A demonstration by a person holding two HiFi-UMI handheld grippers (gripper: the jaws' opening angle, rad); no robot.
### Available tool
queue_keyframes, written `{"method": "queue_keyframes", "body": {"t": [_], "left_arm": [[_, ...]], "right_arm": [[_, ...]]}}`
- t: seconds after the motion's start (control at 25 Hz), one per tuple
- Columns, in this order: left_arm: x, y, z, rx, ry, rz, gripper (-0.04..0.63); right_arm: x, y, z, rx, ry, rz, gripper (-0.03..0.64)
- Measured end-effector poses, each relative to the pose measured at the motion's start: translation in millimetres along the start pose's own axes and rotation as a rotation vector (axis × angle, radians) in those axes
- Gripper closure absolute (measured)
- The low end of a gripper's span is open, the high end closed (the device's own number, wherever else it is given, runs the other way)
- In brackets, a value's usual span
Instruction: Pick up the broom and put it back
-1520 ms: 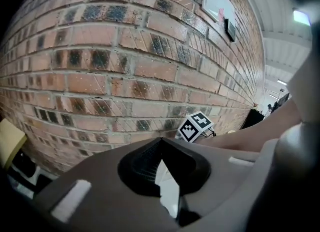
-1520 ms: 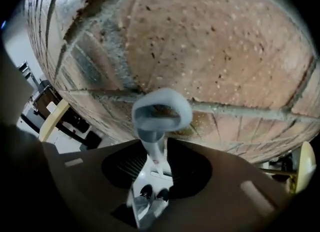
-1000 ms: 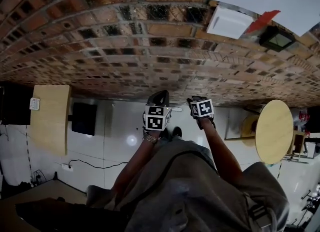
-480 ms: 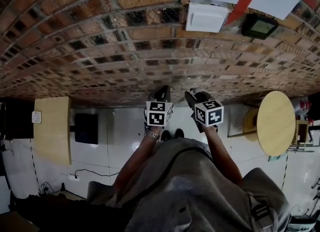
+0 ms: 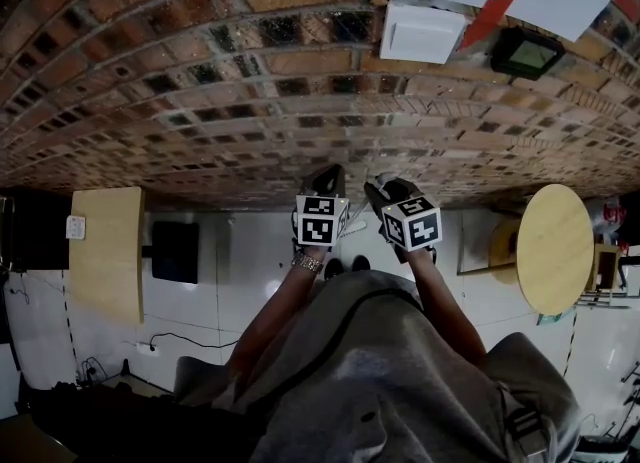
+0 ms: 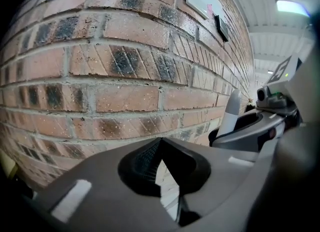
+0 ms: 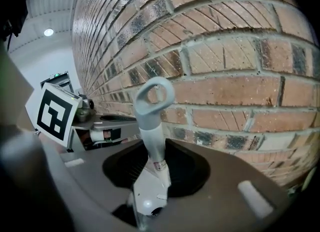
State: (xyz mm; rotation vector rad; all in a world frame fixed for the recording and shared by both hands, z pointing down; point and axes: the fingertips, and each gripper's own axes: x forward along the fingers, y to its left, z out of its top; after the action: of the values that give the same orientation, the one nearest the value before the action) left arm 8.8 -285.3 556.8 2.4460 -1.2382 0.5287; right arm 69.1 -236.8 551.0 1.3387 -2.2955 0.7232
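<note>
The wall is red-brown brick mottled with black and lined with pale mortar, the broom handle is light grey above white, the marker cubes on the left tool and right tool are black-and-white, and the floor is glossy white.

The person wears a loose grey garment and a metallic bracelet. The left gripper and right gripper carry black-and-white marker cubes.

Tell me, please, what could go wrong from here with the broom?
1. Only the right gripper holds the broom handle, near its looped end, so it could swing or slip.
2. That end looks close to the brick wall and might knock it.
3. The left gripper is empty, giving no support.
</note>
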Motion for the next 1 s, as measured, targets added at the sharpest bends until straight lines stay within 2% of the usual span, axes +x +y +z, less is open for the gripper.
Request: {"method": "queue_keyframes", "body": {"t": [0.2,0.32,0.48,0.64,0.76,1.0], "left_arm": [[-2,3,0,-0.003,-0.001,-0.001,0.597],[-8,9,-4,-0.019,-0.002,0.017,0.597],[-18,15,-16,-0.044,0.013,0.048,0.597],[-34,25,-42,-0.076,0.055,0.102,0.597],[-45,30,-61,-0.100,0.088,0.145,0.597],[-63,17,-101,-0.132,0.162,0.181,0.597]], "right_arm": [[11,-10,-17,0.000,0.055,-0.007,0.512],[33,-22,-44,0.016,0.115,-0.015,0.514],[84,-49,-104,0.060,0.267,-0.023,0.512],[132,-60,-160,0.047,0.426,-0.022,0.514],[156,-66,-170,0.036,0.413,-0.015,0.512],[180,-75,-155,0.052,0.317,0.026,0.503]]}}
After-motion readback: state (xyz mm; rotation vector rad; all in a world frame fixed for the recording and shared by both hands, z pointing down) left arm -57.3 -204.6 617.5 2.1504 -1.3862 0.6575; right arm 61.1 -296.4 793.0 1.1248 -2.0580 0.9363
